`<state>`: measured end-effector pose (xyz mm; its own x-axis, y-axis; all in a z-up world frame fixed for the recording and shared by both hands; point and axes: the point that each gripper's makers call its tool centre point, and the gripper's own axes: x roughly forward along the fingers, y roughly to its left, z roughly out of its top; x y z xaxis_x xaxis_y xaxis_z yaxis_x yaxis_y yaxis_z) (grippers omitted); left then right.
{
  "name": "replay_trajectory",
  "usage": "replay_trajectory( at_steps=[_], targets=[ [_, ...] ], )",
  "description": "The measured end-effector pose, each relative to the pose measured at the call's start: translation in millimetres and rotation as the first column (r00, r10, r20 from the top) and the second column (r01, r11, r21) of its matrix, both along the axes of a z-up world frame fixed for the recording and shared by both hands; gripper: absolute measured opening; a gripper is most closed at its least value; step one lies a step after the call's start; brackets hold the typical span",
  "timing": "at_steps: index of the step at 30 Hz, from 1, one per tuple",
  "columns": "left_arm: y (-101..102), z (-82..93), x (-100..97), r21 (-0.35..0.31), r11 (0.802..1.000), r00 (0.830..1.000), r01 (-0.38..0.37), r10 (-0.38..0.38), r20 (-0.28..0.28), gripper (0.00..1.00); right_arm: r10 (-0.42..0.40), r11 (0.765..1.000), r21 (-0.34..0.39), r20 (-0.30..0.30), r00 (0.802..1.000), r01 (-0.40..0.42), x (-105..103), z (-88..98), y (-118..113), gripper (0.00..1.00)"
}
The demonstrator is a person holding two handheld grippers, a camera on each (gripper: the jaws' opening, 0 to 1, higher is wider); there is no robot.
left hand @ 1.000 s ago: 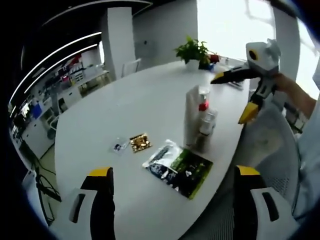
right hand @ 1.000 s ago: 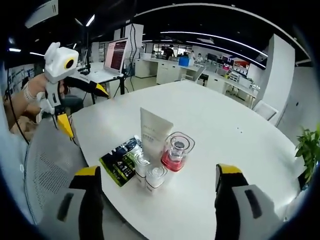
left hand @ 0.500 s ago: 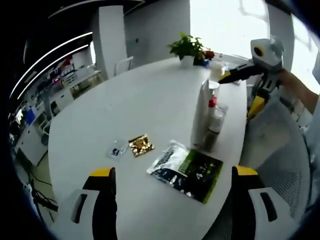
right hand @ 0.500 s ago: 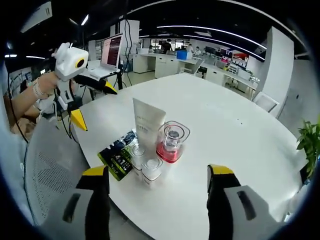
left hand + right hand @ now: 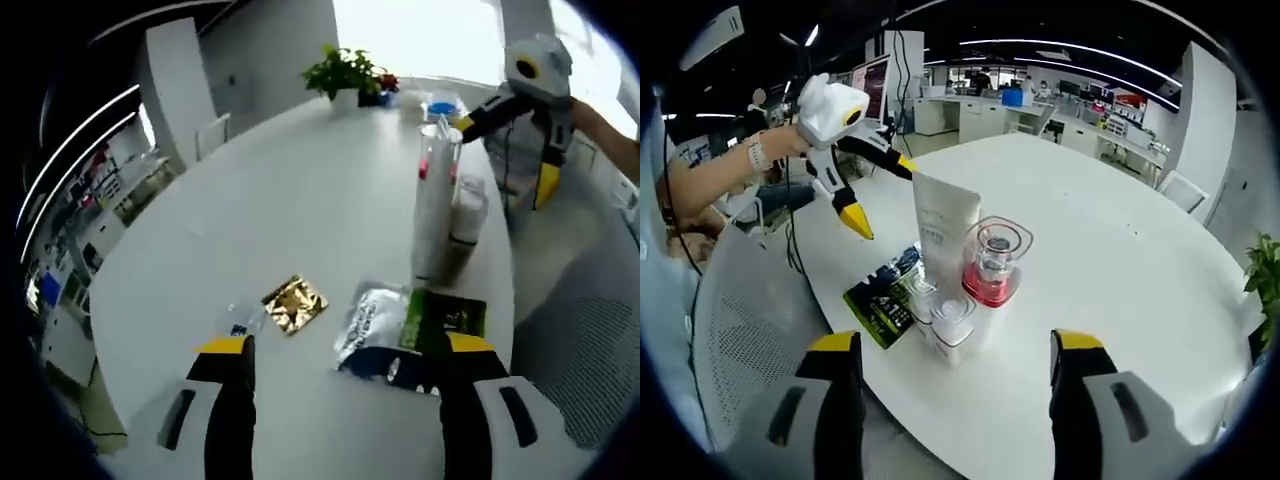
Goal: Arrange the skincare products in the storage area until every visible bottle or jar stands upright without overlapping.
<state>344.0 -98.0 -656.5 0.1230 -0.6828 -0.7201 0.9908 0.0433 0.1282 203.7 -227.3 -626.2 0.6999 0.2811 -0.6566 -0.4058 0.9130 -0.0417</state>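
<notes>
Left gripper view, item one: I am seeing the scene sitting closer and lower than a second ago, which reads as my camera moving, not the goods. My left gripper is holding its jaws wide with nothing between them. Left to right on the white table: a small clear packet just above the left jaw, a gold sachet beside it, a green-and-silver pouch lying flat between the jaw tips, then the white tube standing upright with a small jar touching its right side. The potted plant is sitting at the far edge. Bare table is lying open left of the tube; the table edge is running close on the right.

Right gripper view, item two: the left gripper is showing nearer the cluster than a second ago. My right gripper is standing wide open and empty. The pouch, tube, two small clear-capped jars and red-based bottle are crowding together, upright, just beyond the jaws, near the table's front edge.
</notes>
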Motion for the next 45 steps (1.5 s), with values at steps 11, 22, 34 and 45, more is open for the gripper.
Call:
replay_trajectory(
  at_steps=[11,22,34,45],
  targets=[
    [-28,-25.5,37.3,0.076,0.994,0.995,0.076,-0.08,0.052,0.63,-0.015,1.0,0.018,-0.001,1.0,0.015,0,-0.5,1,0.66],
    [-45,-52.8,59.6,0.132,0.988,0.994,0.086,-0.094,0.057,0.61,-0.031,0.998,0.048,0.012,0.999,0.03,0,2.5,0,0.63],
    [-53,-76.6,79.0,0.189,0.977,0.991,0.102,-0.116,0.067,0.61,-0.047,0.998,0.045,0.005,0.999,0.047,-1,1.0,-5,0.62],
    [-71,-74.5,79.7,0.203,0.971,0.985,0.123,-0.144,0.09,0.6,-0.062,0.997,0.047,-0.007,0.998,0.062,-3,-1.7,-6,0.61]
  ],
)
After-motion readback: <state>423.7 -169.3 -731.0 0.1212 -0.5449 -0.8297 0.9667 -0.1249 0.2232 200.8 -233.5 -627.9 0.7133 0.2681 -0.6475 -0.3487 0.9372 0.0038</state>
